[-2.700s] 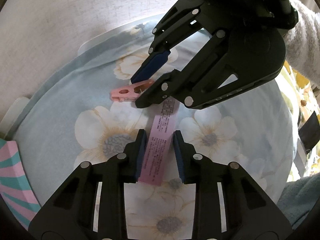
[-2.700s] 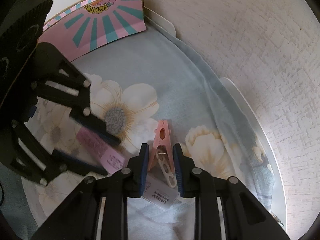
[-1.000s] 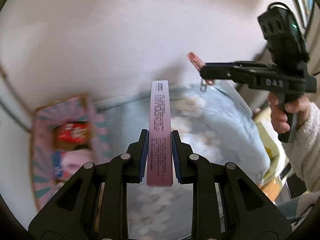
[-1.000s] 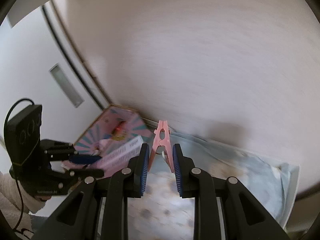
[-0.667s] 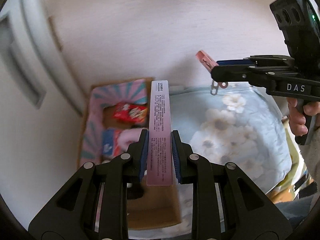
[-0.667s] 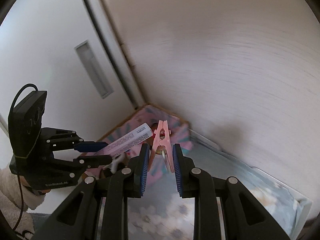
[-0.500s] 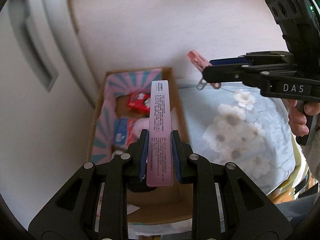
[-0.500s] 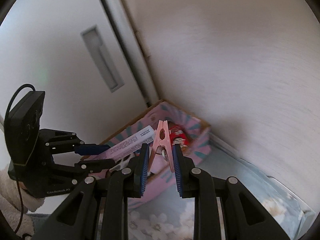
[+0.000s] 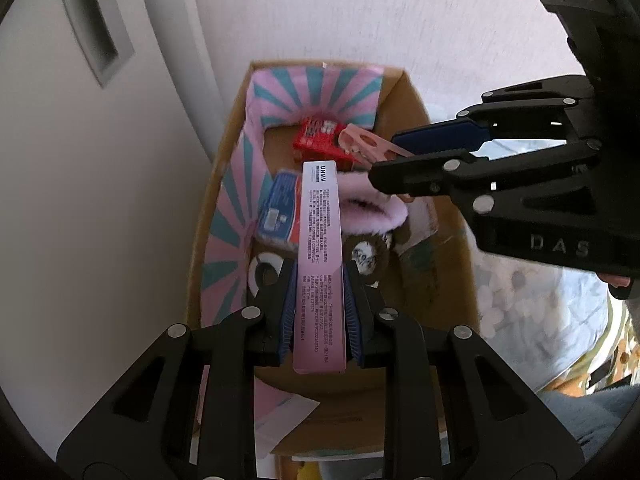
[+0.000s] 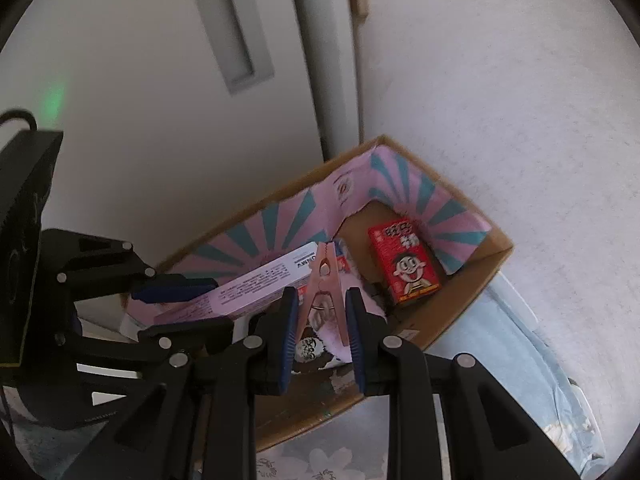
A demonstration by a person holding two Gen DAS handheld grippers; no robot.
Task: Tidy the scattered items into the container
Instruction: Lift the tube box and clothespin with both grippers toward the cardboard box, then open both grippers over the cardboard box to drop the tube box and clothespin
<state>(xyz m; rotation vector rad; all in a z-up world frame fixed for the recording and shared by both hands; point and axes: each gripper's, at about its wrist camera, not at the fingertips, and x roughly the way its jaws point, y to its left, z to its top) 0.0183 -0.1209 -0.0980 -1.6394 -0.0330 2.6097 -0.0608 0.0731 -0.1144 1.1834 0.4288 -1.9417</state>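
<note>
**Both grippers hold their items over the cardboard box**

The left gripper point(image 9: 319, 312) has its jaws closed on a long pink carton point(image 9: 320, 256) printed with small text, which points forward above the open cardboard box point(image 9: 404, 92). The right gripper point(image 10: 322, 332) pinches a pink clothespin point(image 10: 323, 280) by its handle end, tip pointing forward over the box interior. In the left wrist view the right gripper reaches in from the right, and the clothespin point(image 9: 366, 146) hangs above the box's far half.

Inside the box, lined with pink and teal striped flaps, lie a red snack pack point(image 10: 404, 266) with a cartoon face, a blue packet point(image 9: 278, 210), and a pink and brown plush toy point(image 9: 372, 216). The box sits beside a blue floral cloth point(image 10: 504, 364), close to a white textured wall point(image 10: 500, 80) and a white door point(image 10: 140, 80).
</note>
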